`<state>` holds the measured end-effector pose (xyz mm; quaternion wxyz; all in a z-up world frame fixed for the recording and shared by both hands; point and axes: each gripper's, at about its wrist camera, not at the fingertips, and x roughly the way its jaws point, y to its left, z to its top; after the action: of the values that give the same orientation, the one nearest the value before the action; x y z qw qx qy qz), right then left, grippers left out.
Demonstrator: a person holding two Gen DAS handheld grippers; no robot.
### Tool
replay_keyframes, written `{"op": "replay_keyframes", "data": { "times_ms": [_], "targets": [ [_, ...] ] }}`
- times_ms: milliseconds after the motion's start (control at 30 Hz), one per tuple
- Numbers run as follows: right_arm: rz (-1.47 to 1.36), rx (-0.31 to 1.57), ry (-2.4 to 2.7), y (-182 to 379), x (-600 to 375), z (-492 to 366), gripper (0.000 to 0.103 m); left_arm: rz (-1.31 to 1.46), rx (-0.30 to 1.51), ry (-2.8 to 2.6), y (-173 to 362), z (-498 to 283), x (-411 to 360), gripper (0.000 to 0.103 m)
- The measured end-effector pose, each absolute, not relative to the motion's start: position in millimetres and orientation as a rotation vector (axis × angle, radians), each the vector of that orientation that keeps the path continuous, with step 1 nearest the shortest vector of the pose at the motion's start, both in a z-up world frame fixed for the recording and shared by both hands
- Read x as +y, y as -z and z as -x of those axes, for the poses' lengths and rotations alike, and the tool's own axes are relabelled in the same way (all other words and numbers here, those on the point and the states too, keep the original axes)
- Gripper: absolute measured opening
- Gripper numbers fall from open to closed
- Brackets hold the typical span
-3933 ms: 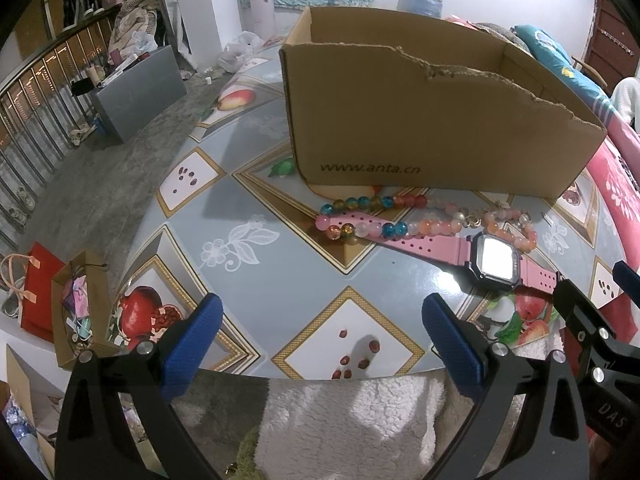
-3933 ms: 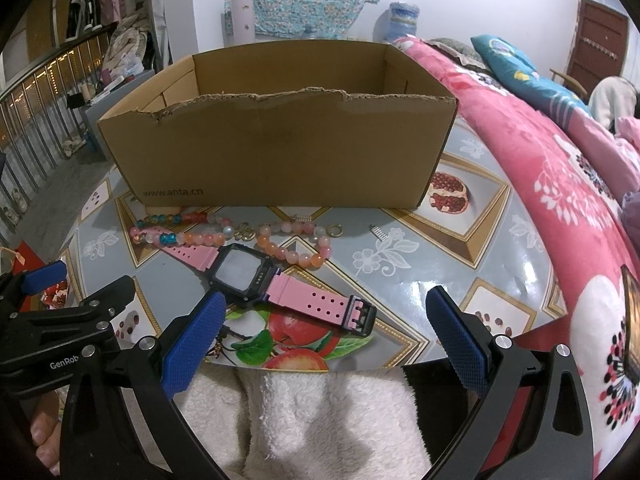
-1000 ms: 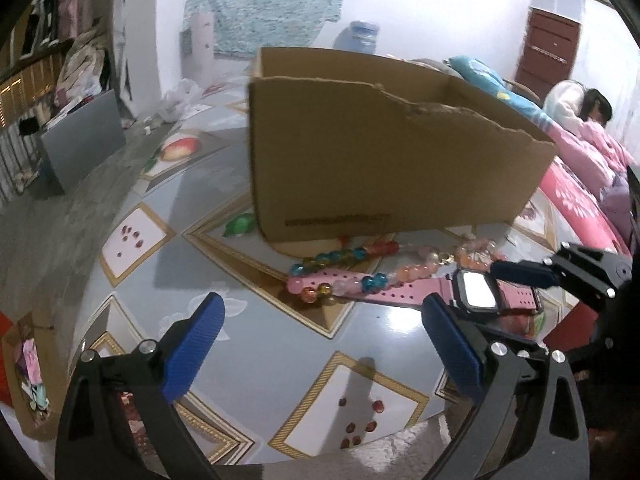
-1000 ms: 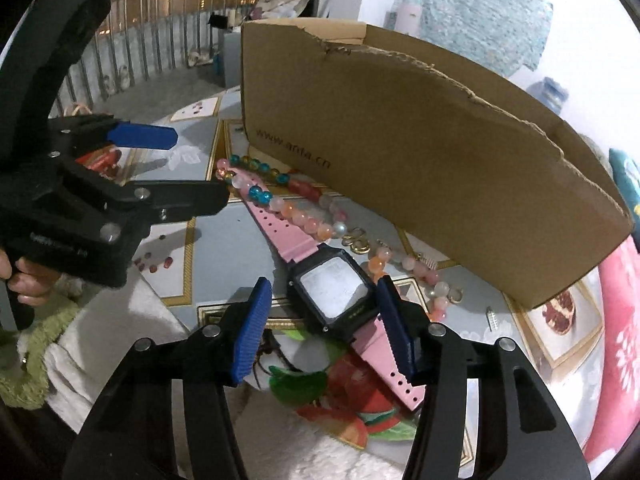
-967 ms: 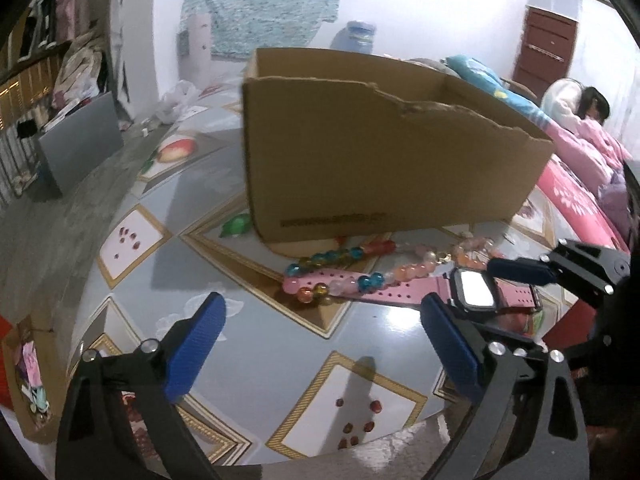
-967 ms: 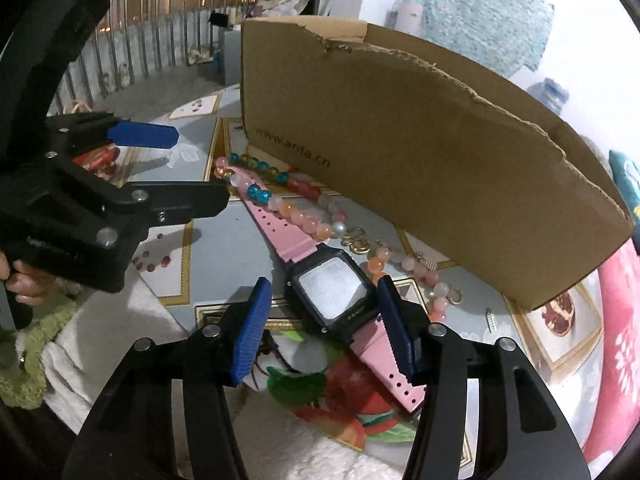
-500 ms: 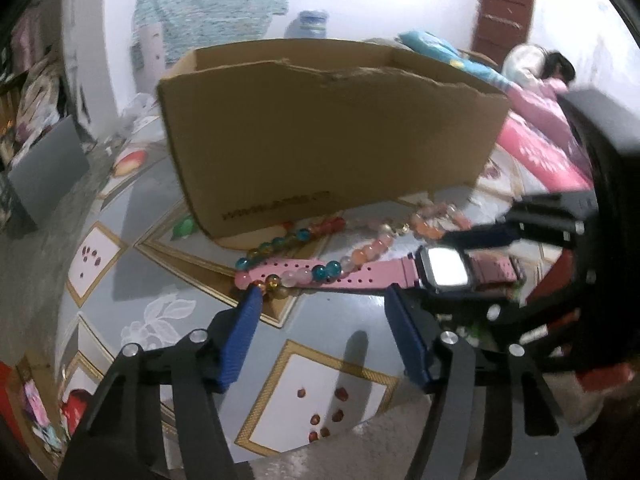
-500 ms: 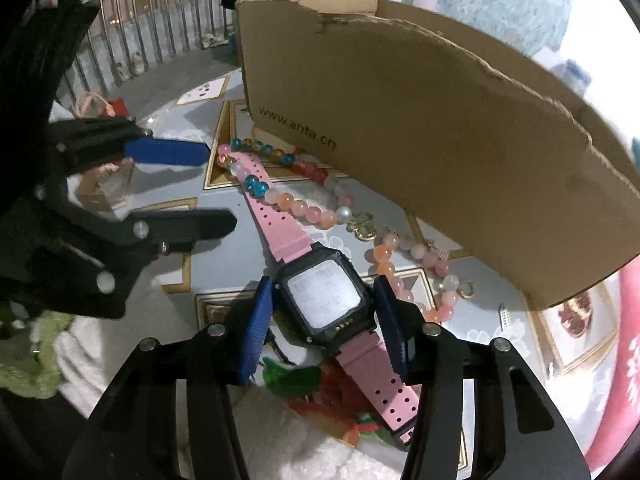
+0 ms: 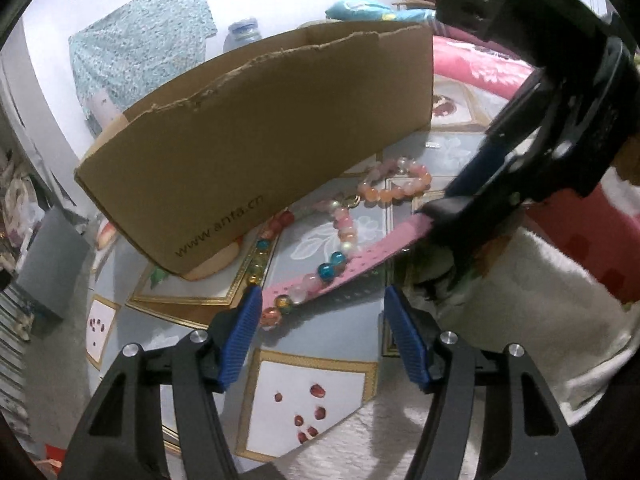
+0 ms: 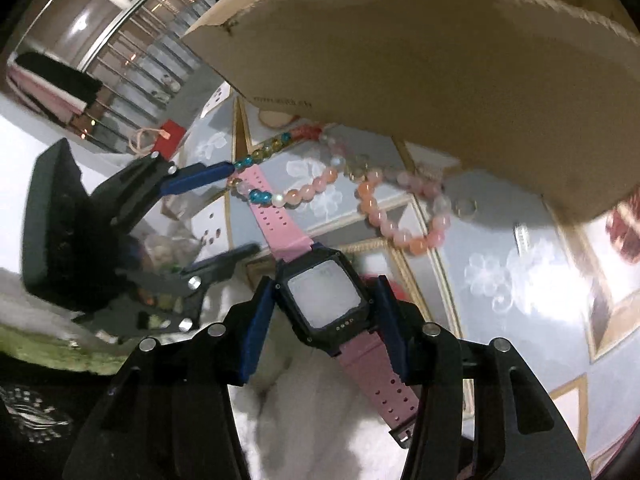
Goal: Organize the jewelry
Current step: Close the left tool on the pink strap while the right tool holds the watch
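Two grippers are working the tabletop: the right gripper [image 10: 322, 316] is clamping the pink-strapped black square watch [image 10: 323, 300], while the left gripper [image 9: 322, 334] is standing apart around the strap's bead-draped end, beside the brown cardboard box [image 9: 256, 152].

— What is noted of the box [image 9: 256, 136] and the table top [image 9: 312, 384]?
— Matt brown cardboard, its upper edge torn rough; the table top is covered in a glossy printed sheet.

— And the watch [image 10: 324, 300]?
— A smooth pink rubbery strap with a black plastic case is recorded. Glassy translucent beads [image 9: 340, 236] are strung. Ribbed blue pads [image 9: 240, 340] on matt black plastic are seen.
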<state>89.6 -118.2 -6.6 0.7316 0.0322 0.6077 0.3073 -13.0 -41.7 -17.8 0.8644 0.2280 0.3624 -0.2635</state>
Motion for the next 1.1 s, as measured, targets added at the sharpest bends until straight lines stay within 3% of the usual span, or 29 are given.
{"op": "replay_keyframes", "data": {
  "times_ms": [600,967,1100],
  "targets": [
    [-0.309,1.411,-0.720,13.0,-140.5,-75.2,0.048,-0.597,0.689,0.633,7.5,41.2,-68.3,0.061],
    [-0.299,1.360,-0.784,11.6,-129.8,-97.4,0.048,-0.618,0.720,0.654,13.0,22.4,-83.6,0.006],
    [-0.351,1.355,-0.782,19.1,-139.0,-99.6,0.048,-0.491,0.805,0.665,7.7,5.2,-77.8,0.003]
  ]
}}
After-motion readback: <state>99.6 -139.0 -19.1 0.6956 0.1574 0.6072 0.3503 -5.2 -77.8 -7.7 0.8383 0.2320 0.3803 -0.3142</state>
